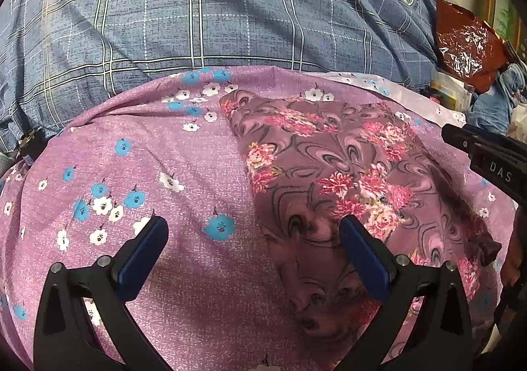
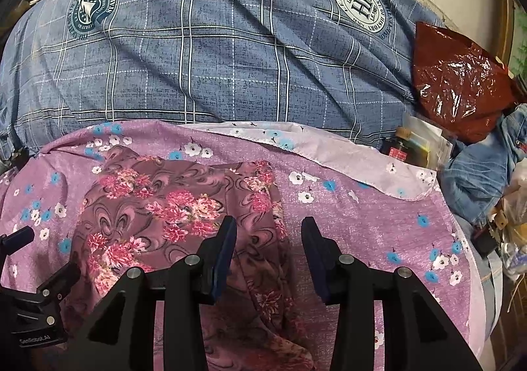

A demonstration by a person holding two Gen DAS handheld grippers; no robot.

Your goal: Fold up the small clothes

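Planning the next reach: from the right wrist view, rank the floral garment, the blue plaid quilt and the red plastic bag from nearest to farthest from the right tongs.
1. Floral garment: directly under the right tongs, spreading left.
2. Blue plaid quilt: straight ahead, beyond the purple sheet.
3. Red plastic bag: far upper right, past the quilt's corner.

We read this as a home bedroom: a bed under a purple flowered bedsheet (image 2: 378, 232), a blue plaid quilt (image 2: 204, 51) bunched behind it, and household clutter at the side, namely a red plastic bag (image 2: 457, 81), denim jeans (image 2: 477, 173) and small packets.
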